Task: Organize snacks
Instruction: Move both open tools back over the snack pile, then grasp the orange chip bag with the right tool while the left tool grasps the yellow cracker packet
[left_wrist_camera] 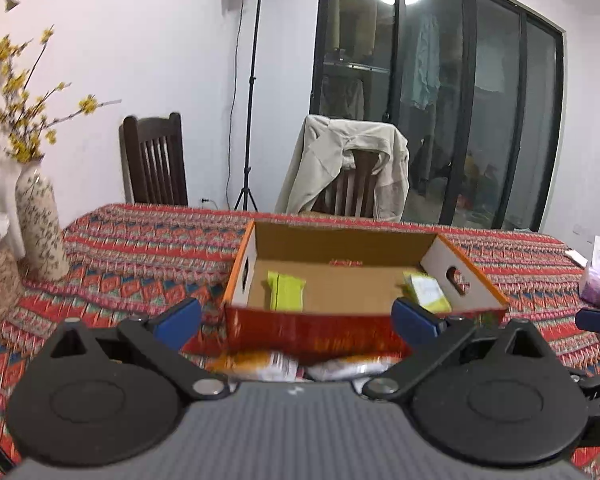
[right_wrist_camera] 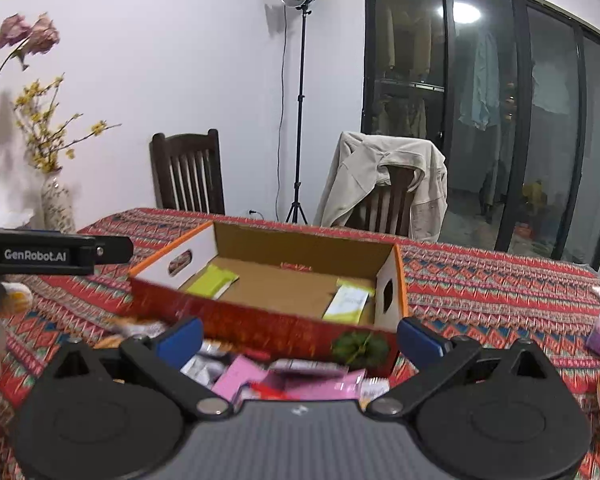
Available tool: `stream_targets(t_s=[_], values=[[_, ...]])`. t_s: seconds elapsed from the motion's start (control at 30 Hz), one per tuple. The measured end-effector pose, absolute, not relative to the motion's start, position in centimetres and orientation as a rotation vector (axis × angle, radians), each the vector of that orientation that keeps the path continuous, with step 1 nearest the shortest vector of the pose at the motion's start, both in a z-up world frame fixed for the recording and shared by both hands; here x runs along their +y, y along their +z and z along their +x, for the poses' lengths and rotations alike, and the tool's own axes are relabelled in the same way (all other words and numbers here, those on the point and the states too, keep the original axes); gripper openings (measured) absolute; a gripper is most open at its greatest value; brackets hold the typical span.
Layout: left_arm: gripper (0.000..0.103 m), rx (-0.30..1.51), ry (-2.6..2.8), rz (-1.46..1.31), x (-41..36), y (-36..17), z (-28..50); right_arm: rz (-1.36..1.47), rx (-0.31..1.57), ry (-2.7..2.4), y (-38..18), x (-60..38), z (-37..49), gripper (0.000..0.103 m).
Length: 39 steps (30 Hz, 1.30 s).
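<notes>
Pink packets (right_wrist_camera: 300, 380); red cardboard box (right_wrist_camera: 260, 322).

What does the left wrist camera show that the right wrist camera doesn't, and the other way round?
Only the left wrist view: orange-and-white packets in front of the box, between the open left gripper fingers.

Only the right wrist view: pink packets between the open right gripper fingers, and the left gripper's body at the left edge.

Both: the open cardboard box holding two green packets, the patterned tablecloth, two chairs, a lamp stand and a vase.
</notes>
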<state>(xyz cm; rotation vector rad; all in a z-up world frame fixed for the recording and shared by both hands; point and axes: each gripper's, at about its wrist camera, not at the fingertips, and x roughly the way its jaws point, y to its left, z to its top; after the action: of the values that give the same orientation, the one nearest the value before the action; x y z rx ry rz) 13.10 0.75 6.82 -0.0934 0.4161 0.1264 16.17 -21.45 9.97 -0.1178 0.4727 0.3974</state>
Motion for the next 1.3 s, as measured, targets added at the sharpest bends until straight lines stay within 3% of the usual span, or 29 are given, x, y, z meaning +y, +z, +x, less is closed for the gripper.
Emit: stream_targets(t_s=[0.73, 1.3], values=[[0.103, 0.547, 0.11, -0.114, 1.9, -0.7, 7.8, -0.067, 0.642, 0.381, 3.4, -21.8, 12.0, 0.103], [0.103, 0.573, 0.098, -0.115, 1.7, -1.6, 8.4, -0.077, 0.702, 0.351, 1.3, -20.2, 13.9, 0.102]])
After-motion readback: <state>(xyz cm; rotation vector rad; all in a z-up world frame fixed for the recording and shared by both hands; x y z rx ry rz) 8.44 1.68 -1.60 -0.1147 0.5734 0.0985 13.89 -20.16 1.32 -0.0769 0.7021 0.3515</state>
